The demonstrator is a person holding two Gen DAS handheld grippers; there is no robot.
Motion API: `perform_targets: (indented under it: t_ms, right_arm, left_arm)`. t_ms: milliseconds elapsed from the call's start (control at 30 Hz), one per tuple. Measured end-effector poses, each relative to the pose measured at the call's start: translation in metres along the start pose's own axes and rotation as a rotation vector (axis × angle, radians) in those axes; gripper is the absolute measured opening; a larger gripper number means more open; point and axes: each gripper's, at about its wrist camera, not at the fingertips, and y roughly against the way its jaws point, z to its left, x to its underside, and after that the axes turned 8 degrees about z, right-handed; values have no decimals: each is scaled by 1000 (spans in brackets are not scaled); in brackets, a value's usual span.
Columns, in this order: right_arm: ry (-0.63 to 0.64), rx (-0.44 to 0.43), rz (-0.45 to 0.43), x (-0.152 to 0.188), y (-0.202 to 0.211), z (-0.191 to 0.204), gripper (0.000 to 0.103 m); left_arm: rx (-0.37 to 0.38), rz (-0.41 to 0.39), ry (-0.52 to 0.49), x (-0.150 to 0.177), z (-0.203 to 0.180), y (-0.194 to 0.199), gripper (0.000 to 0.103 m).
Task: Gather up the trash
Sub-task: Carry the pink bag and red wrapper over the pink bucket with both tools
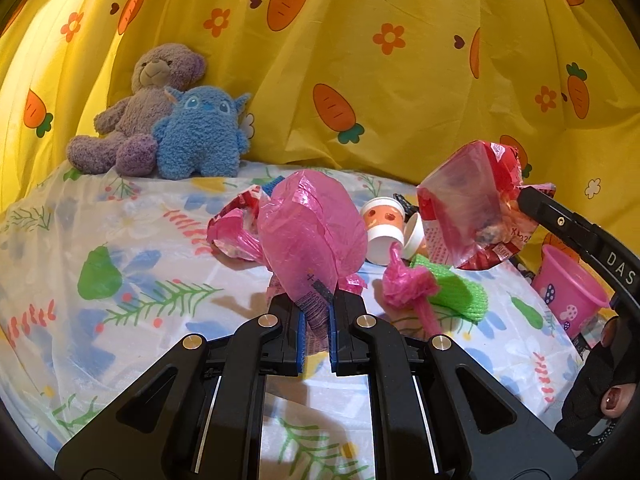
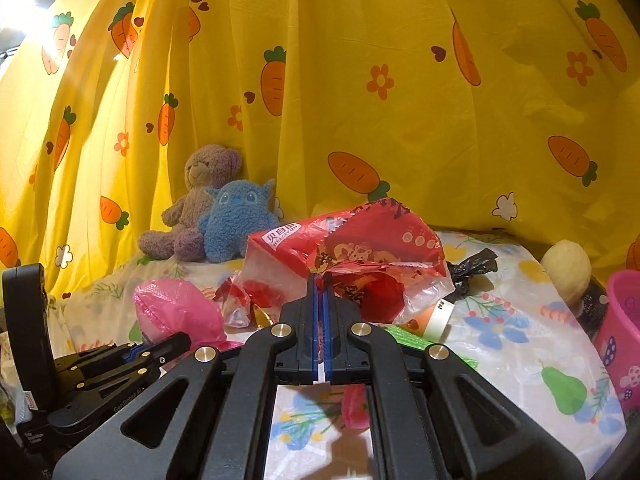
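Observation:
My left gripper is shut on a pink plastic bag and holds it upright above the table; the bag also shows in the right wrist view. My right gripper is shut on a red and clear snack wrapper, lifted off the table; the wrapper hangs at the right of the left wrist view. More trash lies on the table: a crumpled red wrapper, two paper cups, a knotted pink bag scrap, a green mesh piece and a black bag scrap.
A pink bucket stands at the table's right edge, also in the right wrist view. A purple teddy bear and a blue plush sit at the back left. A potato-like lump lies back right. A yellow carrot curtain hangs behind.

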Motion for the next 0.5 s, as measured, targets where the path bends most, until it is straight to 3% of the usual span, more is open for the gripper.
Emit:
perform_targets:
  t_ms: [500]
  right_arm:
    - [-79, 148, -43, 10, 46, -66, 2]
  left_arm:
    - [144, -1, -143, -14, -83, -6, 8]
